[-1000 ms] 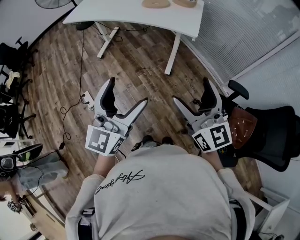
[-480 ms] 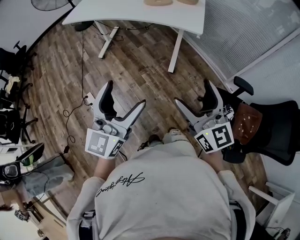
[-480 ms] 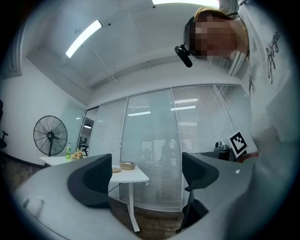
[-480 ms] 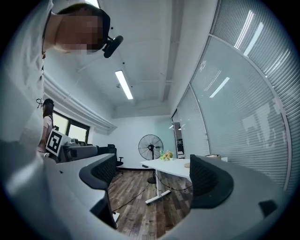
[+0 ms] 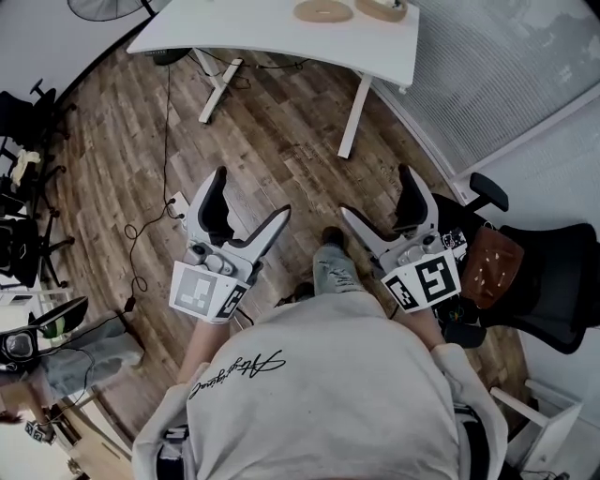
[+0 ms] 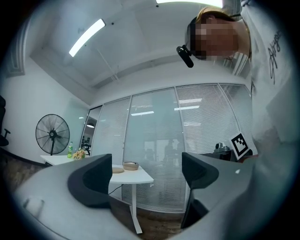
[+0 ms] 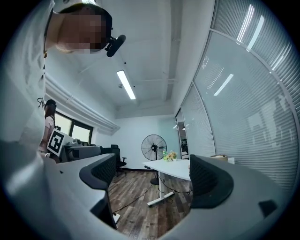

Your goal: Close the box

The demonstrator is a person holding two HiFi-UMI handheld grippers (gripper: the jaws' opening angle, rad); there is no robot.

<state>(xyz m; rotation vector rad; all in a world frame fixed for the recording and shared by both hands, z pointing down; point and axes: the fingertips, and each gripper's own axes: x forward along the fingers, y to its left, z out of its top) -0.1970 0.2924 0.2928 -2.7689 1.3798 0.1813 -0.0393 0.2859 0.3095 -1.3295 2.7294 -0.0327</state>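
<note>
Wooden flooring (image 5: 281, 141) fills most of what I see when I look down, with a black cable (image 5: 150, 202) trailing across it at 9 o'clock. At 12 o'clock, well away from me, stands a white table (image 5: 244, 23). A flat tan disc (image 5: 323, 11) lies on its far end, and a low tan container (image 5: 382, 8) sits just beside the disc at its 3 o'clock. That container is the only likely box I can see, though I cannot tell from here whether it is open. A standing fan (image 5: 98, 7) shows at 11 o'clock past the table's other end. A black office chair (image 5: 544, 272) with something brown on its seat is at 3 o'clock, close to my right arm.

My left tongs (image 5: 252, 192) are held up over the floor at about 10 o'clock from my chest, jaws spread wide with only air between them. My right tongs (image 5: 376, 191) hang level with them at about 2 o'clock, jaws parted just as far and holding nothing. Both point toward the table and are well apart from it. One leg (image 5: 333, 267) of mine shows between the two tongs, below them, above my pale shirt (image 5: 319, 394).
</note>
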